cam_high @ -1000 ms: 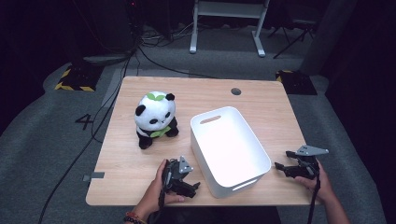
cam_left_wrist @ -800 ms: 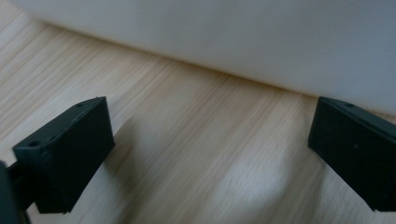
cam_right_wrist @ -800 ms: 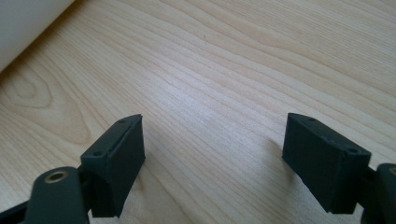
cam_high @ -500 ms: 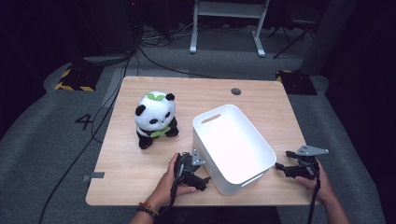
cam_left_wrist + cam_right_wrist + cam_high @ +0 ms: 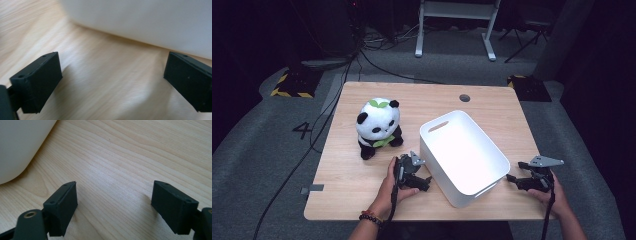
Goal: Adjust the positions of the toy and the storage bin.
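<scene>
Shifted rightward since earlier, my left gripper (image 5: 426, 182) now sits just beside the bin (image 5: 463, 156) at mid-table, jaws apart and empty, while my right gripper (image 5: 513, 179) waits open opposite.

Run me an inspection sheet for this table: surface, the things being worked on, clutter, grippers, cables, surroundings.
Surface: wooden table, with a round hole near its far edge.
Job's things: white bin, empty, set at an angle; panda toy upright to its left, apart from it.
Clutter: nothing seen.
Grippers: left gripper open, low beside the bin's left wall; right gripper open, near the bin's right corner; nothing between the fingers of either.
Cables: one trails from each gripper; more run over the floor beyond.
Surroundings: grey carpet, a white frame, striped tape, dark room.
</scene>
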Action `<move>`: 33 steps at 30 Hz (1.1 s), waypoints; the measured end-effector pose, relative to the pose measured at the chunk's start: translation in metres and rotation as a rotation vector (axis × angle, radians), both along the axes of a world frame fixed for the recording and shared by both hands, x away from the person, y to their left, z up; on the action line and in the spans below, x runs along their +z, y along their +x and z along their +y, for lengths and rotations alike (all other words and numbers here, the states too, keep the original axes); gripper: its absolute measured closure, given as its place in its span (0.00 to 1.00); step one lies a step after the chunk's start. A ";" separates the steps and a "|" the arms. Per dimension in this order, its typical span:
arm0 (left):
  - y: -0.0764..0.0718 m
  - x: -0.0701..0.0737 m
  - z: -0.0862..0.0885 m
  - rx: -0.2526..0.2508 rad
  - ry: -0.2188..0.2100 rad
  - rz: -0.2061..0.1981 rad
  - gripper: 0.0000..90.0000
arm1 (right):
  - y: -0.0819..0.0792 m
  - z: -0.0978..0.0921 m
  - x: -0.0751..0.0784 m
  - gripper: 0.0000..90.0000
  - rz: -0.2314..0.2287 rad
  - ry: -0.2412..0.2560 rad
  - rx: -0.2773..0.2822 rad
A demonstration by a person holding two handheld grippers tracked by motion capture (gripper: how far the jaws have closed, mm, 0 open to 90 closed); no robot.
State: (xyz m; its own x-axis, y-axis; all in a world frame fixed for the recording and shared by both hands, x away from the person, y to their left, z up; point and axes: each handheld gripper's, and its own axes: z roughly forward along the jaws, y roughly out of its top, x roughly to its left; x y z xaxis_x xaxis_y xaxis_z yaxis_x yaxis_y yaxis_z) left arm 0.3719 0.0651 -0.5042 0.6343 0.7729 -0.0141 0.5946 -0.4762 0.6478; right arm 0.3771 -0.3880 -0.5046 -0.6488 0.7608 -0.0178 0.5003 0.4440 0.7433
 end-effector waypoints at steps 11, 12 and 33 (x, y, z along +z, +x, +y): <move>0.023 0.001 -0.001 -0.036 -0.014 -0.010 0.11 | 0.000 0.000 0.000 0.23 0.003 0.001 -0.003; 0.025 0.001 -0.002 -0.035 -0.013 -0.010 0.10 | 0.000 0.000 0.000 0.23 0.000 0.000 0.000; 0.064 0.002 -0.048 -0.013 -0.008 -0.019 0.12 | -0.001 0.001 0.000 0.23 0.002 0.010 -0.008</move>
State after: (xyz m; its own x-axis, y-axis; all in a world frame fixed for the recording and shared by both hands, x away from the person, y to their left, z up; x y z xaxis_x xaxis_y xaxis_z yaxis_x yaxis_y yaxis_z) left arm 0.4363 0.0169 -0.5020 0.6445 0.7646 -0.0076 0.5757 -0.4787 0.6629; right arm 0.3764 -0.3871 -0.5046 -0.6429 0.7659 -0.0091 0.5053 0.4330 0.7464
